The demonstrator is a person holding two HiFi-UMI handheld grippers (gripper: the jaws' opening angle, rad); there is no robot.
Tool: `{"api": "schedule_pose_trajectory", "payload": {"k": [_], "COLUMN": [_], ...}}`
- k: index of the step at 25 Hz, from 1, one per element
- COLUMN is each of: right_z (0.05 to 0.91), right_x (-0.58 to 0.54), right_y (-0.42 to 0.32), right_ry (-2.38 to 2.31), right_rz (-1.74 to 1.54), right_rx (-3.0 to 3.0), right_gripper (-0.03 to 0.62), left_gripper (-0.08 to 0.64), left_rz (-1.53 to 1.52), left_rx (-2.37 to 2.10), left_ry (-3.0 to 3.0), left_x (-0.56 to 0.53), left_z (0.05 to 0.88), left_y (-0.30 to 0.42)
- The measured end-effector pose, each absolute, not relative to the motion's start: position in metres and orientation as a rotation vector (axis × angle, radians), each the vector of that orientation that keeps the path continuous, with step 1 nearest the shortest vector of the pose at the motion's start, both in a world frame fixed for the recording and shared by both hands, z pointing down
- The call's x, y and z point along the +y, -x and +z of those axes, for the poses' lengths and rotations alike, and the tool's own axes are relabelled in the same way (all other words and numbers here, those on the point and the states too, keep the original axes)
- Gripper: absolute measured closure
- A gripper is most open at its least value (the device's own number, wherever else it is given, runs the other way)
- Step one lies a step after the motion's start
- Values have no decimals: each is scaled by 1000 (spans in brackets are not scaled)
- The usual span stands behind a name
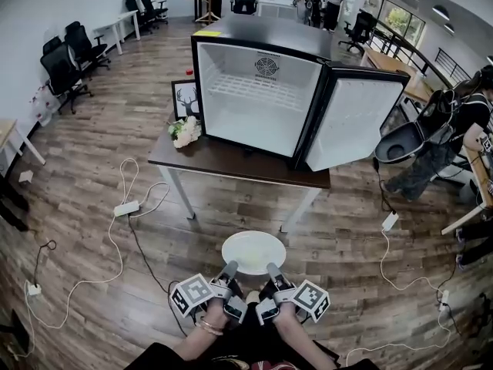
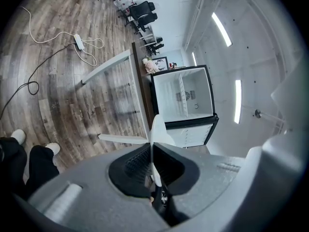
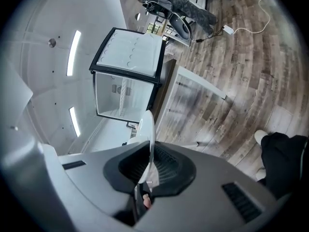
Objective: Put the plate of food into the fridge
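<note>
One plate (image 1: 253, 251) hangs above the floor, well short of the counter (image 1: 231, 163), its near rim pinched by the left claw (image 1: 230, 268) and the right claw (image 1: 272, 269), each closed tight on it. The fridge (image 1: 258, 91) already stands open on the counter, so I judge the approach and the setting-down inside are both left to do.

At bottom centre, my left hand-held gripper (image 1: 230, 269) and right hand-held gripper (image 1: 272, 269) point forward side by side, each clamped on the near rim of the plate (image 1: 253, 249).
</note>
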State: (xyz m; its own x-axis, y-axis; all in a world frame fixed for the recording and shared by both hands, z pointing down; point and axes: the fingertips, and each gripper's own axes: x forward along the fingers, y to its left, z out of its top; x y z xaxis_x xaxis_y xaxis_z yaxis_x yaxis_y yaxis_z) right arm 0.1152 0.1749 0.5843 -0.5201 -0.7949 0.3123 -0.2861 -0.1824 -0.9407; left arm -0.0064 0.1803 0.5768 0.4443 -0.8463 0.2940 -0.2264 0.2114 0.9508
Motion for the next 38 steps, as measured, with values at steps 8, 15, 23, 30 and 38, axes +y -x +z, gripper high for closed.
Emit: {"api": "schedule_pose_trajectory", "payload": {"k": [8, 15, 23, 30, 38], "right_z": [582, 587, 584, 589, 582], "right_x": [118, 83, 59, 28, -30], "right_y": [-136, -155, -155, -145, -123], "right_ry": [1207, 1204, 1184, 1192, 1219], "right_rz": [-1764, -1776, -1787, -1788, -1756], "right_rx": [1735, 1781, 1789, 1769, 1768], "right_gripper": [558, 558, 558, 558, 558], "left_gripper": [541, 541, 541, 541, 541], "left_rz": [-602, -628, -636, -618, -618], "left_rx": [-1098, -1111, -1125, -1115, -1082], "left_ry": [-1309, -1286, -1287, -1288, -1297], "left_x": [128, 97, 74, 41, -19], "left_z": [575, 582, 578, 582, 578], "left_y": [-15, -34, -35, -25, -2]}}
